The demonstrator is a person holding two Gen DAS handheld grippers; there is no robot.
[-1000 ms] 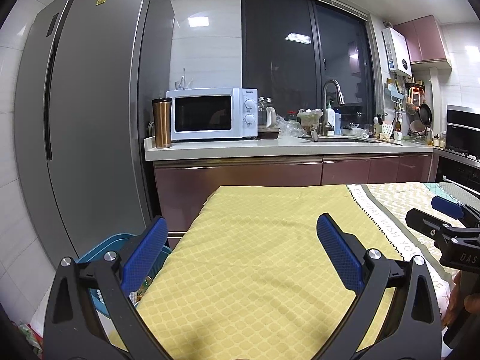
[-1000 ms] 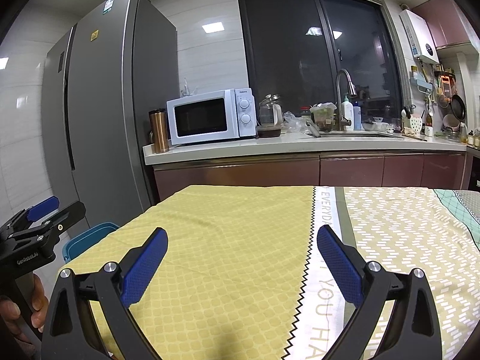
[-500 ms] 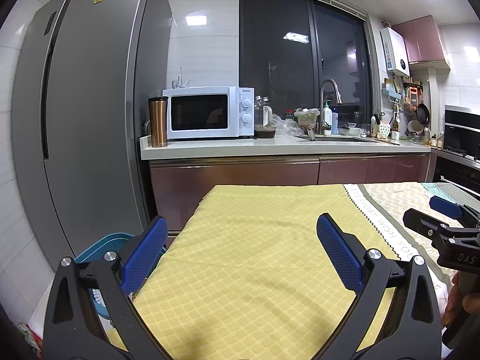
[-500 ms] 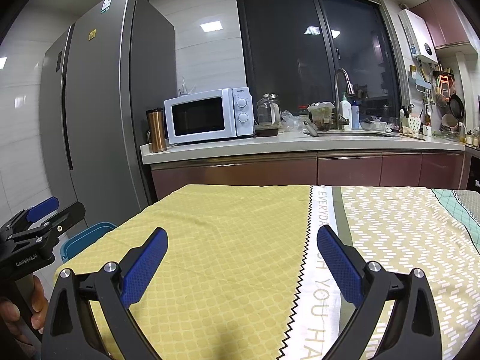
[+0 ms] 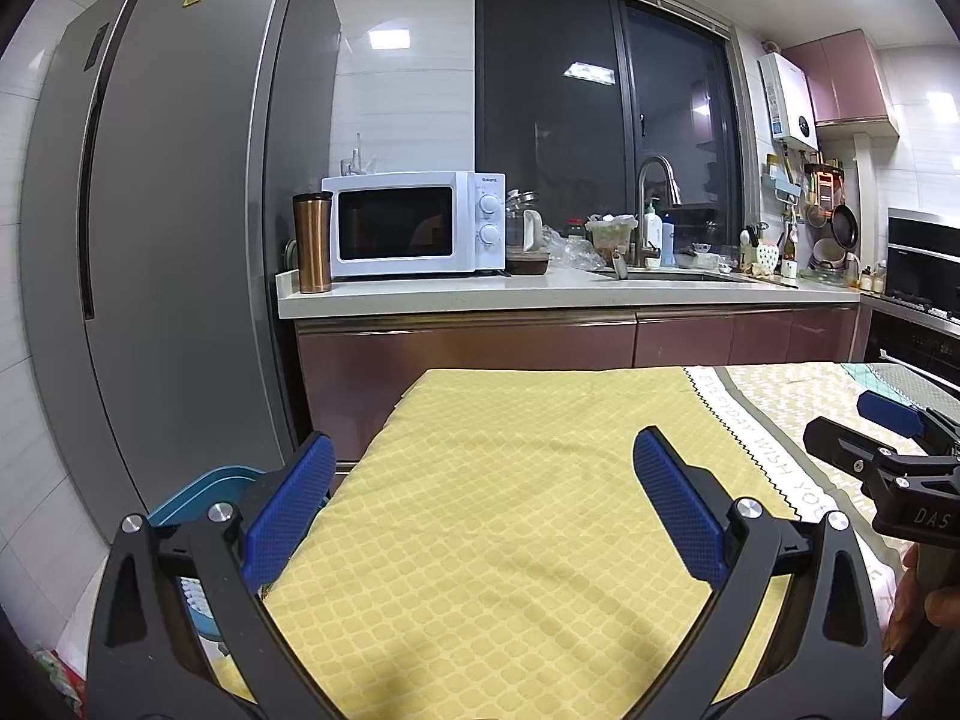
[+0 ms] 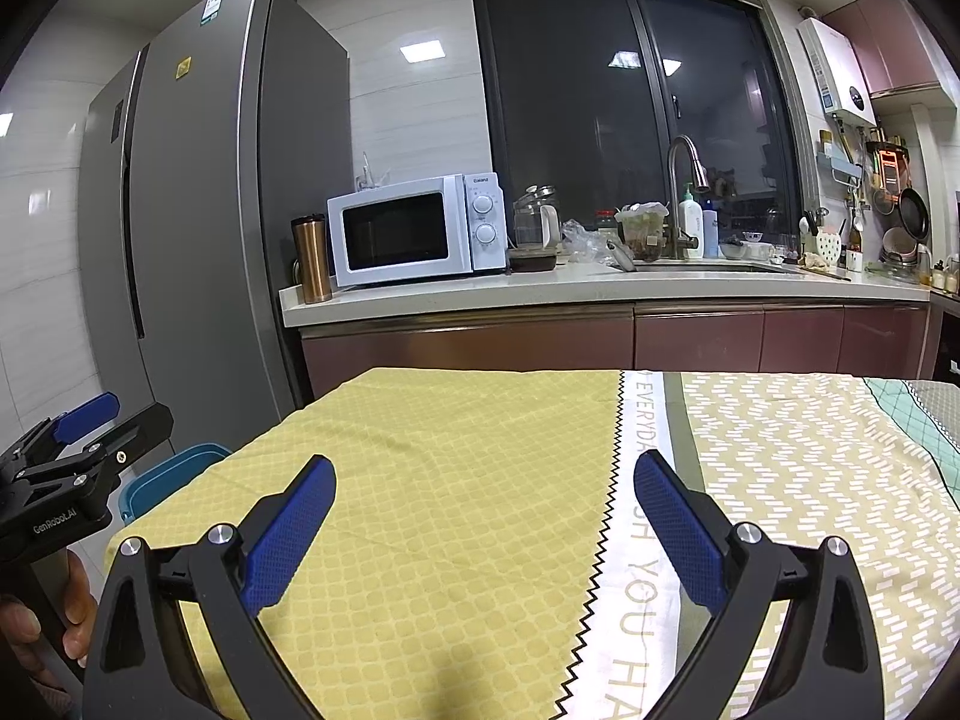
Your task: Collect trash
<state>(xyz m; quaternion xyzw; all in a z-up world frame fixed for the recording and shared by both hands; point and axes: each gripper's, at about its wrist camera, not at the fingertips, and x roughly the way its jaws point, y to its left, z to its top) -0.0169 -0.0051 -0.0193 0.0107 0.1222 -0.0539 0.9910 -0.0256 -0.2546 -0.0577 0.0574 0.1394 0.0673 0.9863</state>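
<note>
Left to right: the blue bin (image 5: 198, 483), apparently holding some trash, is seen low beside the spread, empty left gripper (image 5: 483, 495), the bare tablecloth (image 5: 510, 510) lies ahead, and the right gripper (image 6: 483, 498) is likewise released, so collection appears largely finished.

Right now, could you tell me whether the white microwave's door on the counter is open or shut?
Shut. The white microwave has its dark-windowed door lying flush with the control panel, no gap showing, in both wrist views.
</note>
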